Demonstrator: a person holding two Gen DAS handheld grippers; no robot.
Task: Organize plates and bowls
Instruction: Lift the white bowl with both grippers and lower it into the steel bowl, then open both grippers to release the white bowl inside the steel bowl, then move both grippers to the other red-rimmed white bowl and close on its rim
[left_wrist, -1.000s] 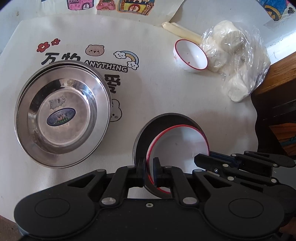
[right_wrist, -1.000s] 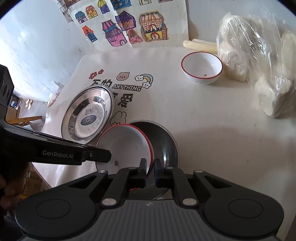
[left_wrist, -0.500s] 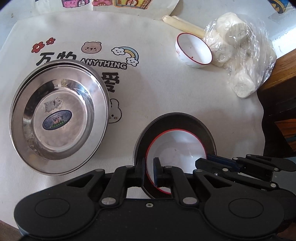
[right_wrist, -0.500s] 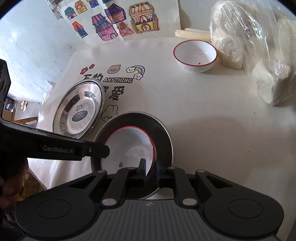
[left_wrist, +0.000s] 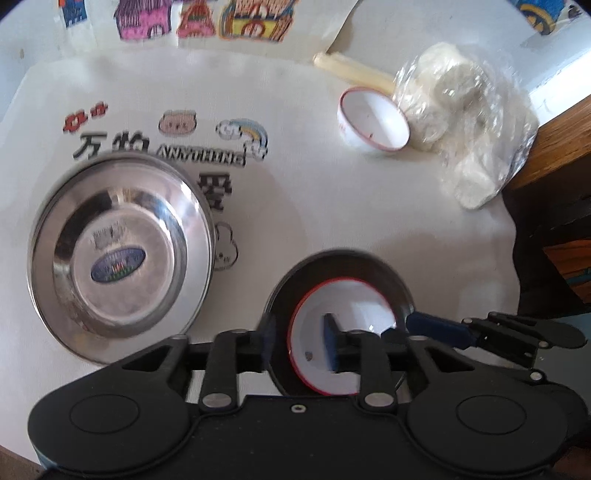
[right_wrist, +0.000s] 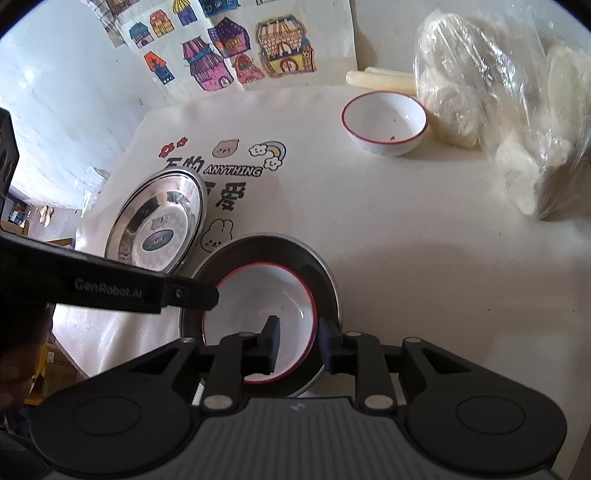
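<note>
Left wrist view: the left gripper (left_wrist: 299, 345) is opening, its fingers either side of the near rim of the red-rimmed white bowl (left_wrist: 343, 332) without pressing it. The right gripper (right_wrist: 299, 345) is opening too, straddling that bowl's opposite rim, its pads clear of it. The bowl sits inside a dark steel plate (right_wrist: 321, 266) near the table's front edge. A shiny steel plate (left_wrist: 122, 254) lies toward the left edge, a small white bowl (right_wrist: 384, 123) toward the back beside a plastic bag (right_wrist: 509, 110).
</note>
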